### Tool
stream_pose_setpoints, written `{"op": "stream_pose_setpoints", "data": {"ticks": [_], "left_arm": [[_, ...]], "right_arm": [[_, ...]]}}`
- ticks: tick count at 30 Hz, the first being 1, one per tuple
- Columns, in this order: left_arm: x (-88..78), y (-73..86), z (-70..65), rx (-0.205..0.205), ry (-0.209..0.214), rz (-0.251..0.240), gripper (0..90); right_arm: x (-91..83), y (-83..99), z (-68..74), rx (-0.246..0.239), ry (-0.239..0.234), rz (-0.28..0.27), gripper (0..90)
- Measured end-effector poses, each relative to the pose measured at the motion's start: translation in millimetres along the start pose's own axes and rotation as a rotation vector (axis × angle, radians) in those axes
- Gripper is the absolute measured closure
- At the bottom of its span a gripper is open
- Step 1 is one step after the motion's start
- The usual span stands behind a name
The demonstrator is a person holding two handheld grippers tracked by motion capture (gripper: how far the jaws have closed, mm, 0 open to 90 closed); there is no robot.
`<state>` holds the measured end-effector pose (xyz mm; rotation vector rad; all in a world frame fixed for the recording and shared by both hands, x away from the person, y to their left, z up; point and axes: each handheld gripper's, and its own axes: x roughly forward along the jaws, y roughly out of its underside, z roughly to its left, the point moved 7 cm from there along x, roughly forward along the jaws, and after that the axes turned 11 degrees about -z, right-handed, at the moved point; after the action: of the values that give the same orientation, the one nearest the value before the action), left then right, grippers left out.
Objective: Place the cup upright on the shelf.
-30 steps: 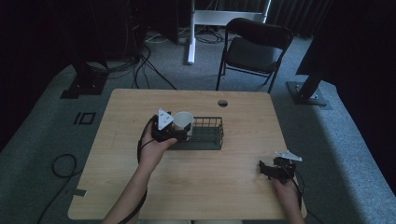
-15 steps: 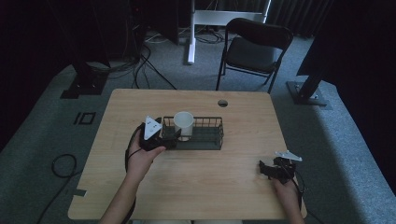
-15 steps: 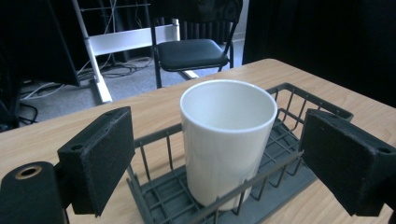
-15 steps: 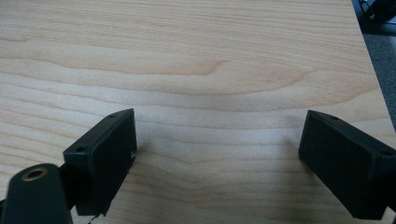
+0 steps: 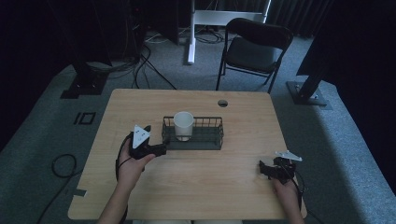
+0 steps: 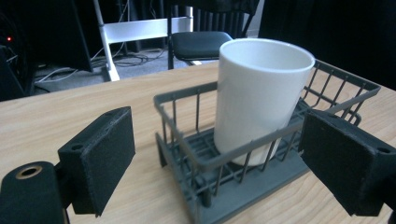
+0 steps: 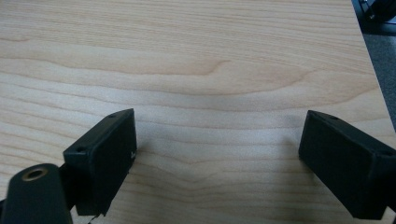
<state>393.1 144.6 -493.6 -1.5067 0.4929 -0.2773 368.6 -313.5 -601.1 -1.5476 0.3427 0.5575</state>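
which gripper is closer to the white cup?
Left. The left gripper sits just off the wire basket's left end, jaws open, cup standing inside. The right gripper rests near the table's front right corner, well away.

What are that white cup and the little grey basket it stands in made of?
The white cup has smooth, matte, thick walls with no gloss, so it is probably plastic, though possibly matte ceramic. The dark grey wire basket looks like thin metal rods with a matte grey coating; its flat base could be coated metal or plastic.
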Motion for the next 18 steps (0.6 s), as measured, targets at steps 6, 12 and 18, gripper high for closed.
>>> {"op": "stream_pose_setpoints", "data": {"ticks": [6, 12, 18], "left_arm": [[-12.8, 10.0, 10.0, -0.018, -0.011, -0.005, 11.3], [-24.6, 24.8, 19.5, -0.028, -0.028, 0.019, 11.9], [-34.9, 37.5, 24.7, -0.035, -0.029, 0.027, 11.9]], "right_arm": [[0.0, 0.0, -0.1, -0.001, 0.000, 0.000, 10.8], [0.0, 0.0, -0.1, -0.002, 0.000, 0.000, 10.8], [0.0, 0.0, -0.2, -0.002, 0.000, 0.000, 10.8]]}}
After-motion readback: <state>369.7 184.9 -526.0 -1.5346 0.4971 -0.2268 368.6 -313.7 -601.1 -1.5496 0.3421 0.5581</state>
